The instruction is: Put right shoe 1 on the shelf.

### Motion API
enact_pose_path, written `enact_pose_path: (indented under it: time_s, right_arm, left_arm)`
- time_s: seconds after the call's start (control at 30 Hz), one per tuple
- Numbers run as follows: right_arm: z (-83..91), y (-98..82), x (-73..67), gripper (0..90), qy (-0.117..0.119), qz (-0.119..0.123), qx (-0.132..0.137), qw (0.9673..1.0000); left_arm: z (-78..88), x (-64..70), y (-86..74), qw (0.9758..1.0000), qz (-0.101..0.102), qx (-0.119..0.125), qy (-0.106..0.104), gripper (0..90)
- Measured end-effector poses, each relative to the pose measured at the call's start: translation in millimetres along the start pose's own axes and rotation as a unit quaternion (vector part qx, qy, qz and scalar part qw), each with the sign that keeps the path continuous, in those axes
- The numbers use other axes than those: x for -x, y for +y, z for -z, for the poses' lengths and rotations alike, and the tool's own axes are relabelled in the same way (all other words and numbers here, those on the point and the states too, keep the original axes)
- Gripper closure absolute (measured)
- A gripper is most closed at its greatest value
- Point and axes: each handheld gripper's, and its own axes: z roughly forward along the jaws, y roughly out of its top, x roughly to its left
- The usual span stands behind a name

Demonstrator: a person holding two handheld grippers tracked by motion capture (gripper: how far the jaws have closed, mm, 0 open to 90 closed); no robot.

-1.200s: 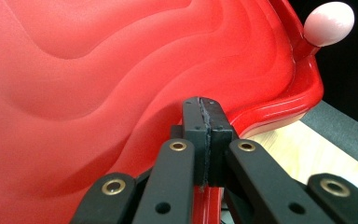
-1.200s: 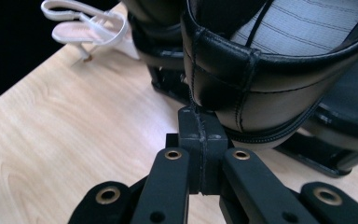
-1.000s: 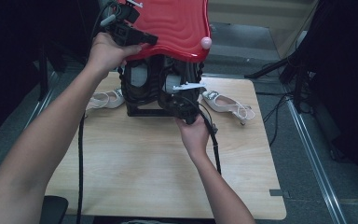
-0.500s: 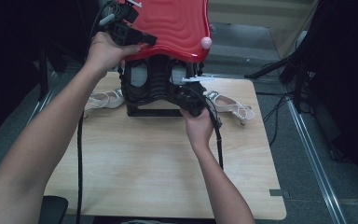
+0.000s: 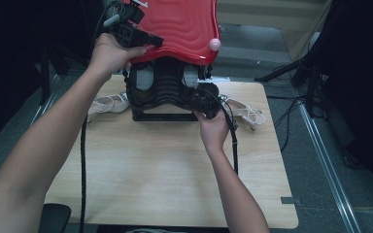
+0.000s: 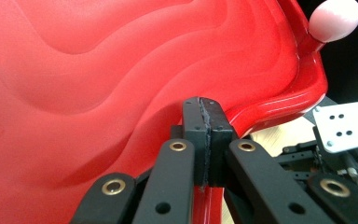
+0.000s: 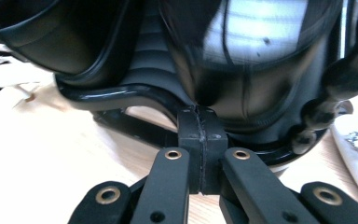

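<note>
My right gripper (image 5: 205, 99), jaws together and empty, sits against the black rack (image 5: 162, 92) near the table's (image 5: 175, 165) far edge. Above it my left gripper (image 5: 138, 36), also closed, presses the red lid (image 5: 184, 29); slipping off could drop it.

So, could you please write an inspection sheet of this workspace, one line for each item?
Surface: light wooden table, front part bare.
Job's things: black shoe rack at the table's far side, its red wavy lid raised, with a pink knob at the lid's corner.
Clutter: white sandals, one left of the rack, one right.
Grippers: left gripper shut, against the red lid's edge; right gripper shut, at the rack's lower black frame.
Cables: black cable along the left forearm, another by the right hand; more on the floor at right.
Surroundings: grey floor, dark stands, a metal rail at right.
</note>
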Motion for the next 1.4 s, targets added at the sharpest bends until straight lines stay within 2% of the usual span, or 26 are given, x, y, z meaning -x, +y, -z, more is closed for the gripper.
enact_pose_path:
  time_s: [0.2, 0.3, 0.4, 0.47, 0.5, 0.57, 0.63, 0.67, 0.73, 0.77, 0.83, 0.93, 1.0, 1.13, 1.4]
  right_arm:
    - [6.9, -2.7, -5.0, 90.0, 0.019, 0.011, -0.003, 0.9998]
    - [12.5, -6.1, -7.1, 89.4, 0.032, 0.014, -0.007, 0.9994]
    - [16.7, -10.3, -9.5, 84.9, 0.047, 0.02, -0.018, 0.9985]
    - [19.1, -13.5, -10.4, 81.6, 0.057, 0.024, -0.024, 0.9978]
    - [20.7, -15.4, -10.7, 79.3, 0.063, 0.024, -0.024, 0.9975]
    - [23.7, -18.7, -11.2, 75.1, 0.075, 0.019, -0.025, 0.9967]
    - [28.2, -23.4, -11.9, 71.3, 0.091, 0.018, -0.026, 0.9954]
    - [30.1, -25.8, -13.0, 69.7, 0.091, 0.023, -0.026, 0.9953]
    - [32.9, -31.5, -14.5, 63.9, 0.1, 0.05, -0.025, 0.9934]
    - [33.4, -34.8, -14.6, 62.3, 0.111, 0.061, -0.027, 0.9915]
    - [35.7, -40.9, -14.9, 61.9, 0.124, 0.068, -0.032, 0.9895]
    - [39.8, -49.1, -13.5, 61.4, 0.146, 0.058, -0.032, 0.987]
    - [41.7, -53.8, -12.8, 60.2, 0.153, 0.062, -0.036, 0.9857]
    - [43.2, -64.1, -10.0, 60.2, 0.169, 0.057, -0.045, 0.9829]
    - [50.9, -78.2, -3.8, 59.3, 0.173, 0.071, -0.046, 0.9813]
  left_arm:
    - [0.6, -1.9, 0.6, 0.9999, 0.011, -0.002, -0.005, 90.0]
    - [1.9, -1.2, 1.5, 0.9999, 0.013, 0.001, -0.004, 84.2]
    - [4.4, -0.5, 2.7, 0.9999, 0.016, -0.001, -0.004, 79.6]
    - [6.9, 0.9, 2.9, 0.9997, 0.02, -0.001, -0.013, 73.9]
    - [7.9, 1.4, 2.8, 0.9997, 0.02, -0.003, -0.015, 69.0]
    - [12.5, 6.0, 1.8, 0.9995, 0.02, -0.016, -0.019, 65.3]
    - [18.9, 10.6, -0.5, 0.9996, 0.013, -0.004, -0.025, 61.1]
    - [21.9, 12.2, -1.5, 0.9995, 0.012, -0.003, -0.028, 59.9]
    - [27.2, 15.2, -4.6, 0.9993, 0.009, 0.0, -0.036, 57.4]
    - [29.6, 16.6, -6.9, 0.9993, 0.005, -0.002, -0.038, 55.9]
    - [33.2, 19.0, -12.4, 0.9993, -0.003, -0.006, -0.036, 54.7]
    - [39.4, 23.4, -26.3, 0.999, -0.009, -0.007, -0.044, 53.8]
    - [42.8, 23.6, -35.4, 0.9985, -0.006, 0.001, -0.054, 52.9]
    - [45.3, 23.1, -53.8, 0.9984, 0.002, 0.001, -0.056, 52.4]
    - [50.2, 26.6, -90.2, 0.9983, 0.003, -0.015, -0.057, 52.5]
